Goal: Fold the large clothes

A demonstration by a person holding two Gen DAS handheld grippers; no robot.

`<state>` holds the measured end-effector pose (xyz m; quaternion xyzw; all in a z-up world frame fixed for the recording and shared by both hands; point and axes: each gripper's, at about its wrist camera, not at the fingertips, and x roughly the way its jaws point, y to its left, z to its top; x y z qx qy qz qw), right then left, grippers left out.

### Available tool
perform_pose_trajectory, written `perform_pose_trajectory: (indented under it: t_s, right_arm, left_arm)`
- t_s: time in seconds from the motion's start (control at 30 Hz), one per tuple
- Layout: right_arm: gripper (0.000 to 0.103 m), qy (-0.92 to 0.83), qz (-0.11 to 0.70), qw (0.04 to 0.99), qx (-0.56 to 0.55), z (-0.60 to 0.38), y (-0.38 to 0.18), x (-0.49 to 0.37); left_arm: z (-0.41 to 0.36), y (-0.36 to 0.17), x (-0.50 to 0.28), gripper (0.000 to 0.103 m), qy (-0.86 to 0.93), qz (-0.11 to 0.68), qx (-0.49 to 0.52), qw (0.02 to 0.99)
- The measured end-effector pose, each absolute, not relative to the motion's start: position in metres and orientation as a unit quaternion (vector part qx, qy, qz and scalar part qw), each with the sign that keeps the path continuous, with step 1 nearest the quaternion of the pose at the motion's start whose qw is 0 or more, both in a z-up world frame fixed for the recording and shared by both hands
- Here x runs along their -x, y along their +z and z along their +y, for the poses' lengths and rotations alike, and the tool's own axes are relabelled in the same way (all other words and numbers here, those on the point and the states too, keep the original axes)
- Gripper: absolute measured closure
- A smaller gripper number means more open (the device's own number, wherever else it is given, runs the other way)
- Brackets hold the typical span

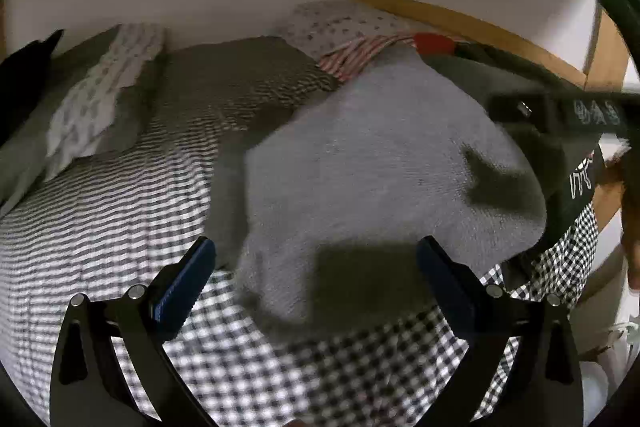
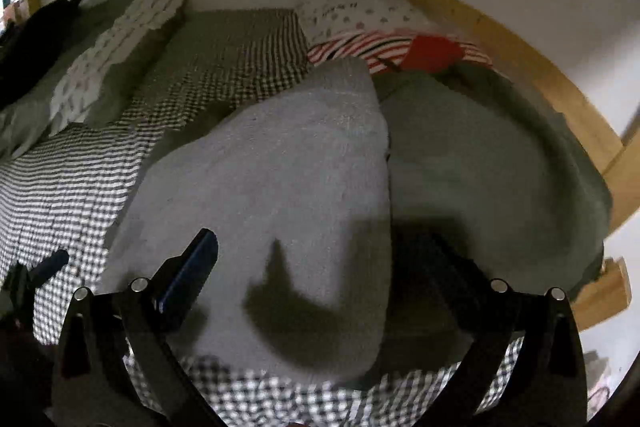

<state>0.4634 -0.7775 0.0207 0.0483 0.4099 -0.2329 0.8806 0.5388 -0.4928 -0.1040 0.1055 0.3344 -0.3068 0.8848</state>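
Checked bedding (image 1: 120, 211) filled the lower frames; the grey garment (image 1: 380, 163) was seen centrally. Both the left gripper (image 1: 316, 263) and the right gripper (image 2: 320, 255) were spread wide, nothing pinched. Thick fabric could slip if grasped shallowly.

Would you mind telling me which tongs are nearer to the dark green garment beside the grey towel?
Right. The right tongs hover open over the seam where grey towel meets dark green garment; the left tongs hang open over the towel's opposite side.

Both wrist views: close above bed, facing wall; share grey garment (image 1: 372, 163).
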Motion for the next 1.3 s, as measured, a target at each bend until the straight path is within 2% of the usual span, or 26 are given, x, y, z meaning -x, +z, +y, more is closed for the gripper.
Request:
perform_pose_trajectory:
  t_s: [0.2,0.47,0.9,1.3]
  right_arm:
    - [0.003,-0.263,0.381,0.886,-0.015,-0.726,0.024,-0.409]
    - [0.003,-0.242,0.381,0.892,-0.029,-0.691,0.016,-0.349]
    - [0.003,-0.235,0.367,0.900,-0.025,-0.638,0.023,-0.219]
    - [0.003,-0.232,0.364,0.902,-0.025,-0.608,0.016,-0.135]
  left_arm:
    - [-0.451,-0.088,-0.514,0.005,-0.283,0.337,-0.094,0.893]
    - [-0.406,-0.076,-0.452,0.005,-0.284,0.328,-0.087,0.897]
    - [-0.376,-0.068,-0.341,0.005,-0.238,0.314,-0.117,0.911]
    - [-0.344,-0.056,-0.257,0.005,-0.236,0.305,-0.107,0.916]
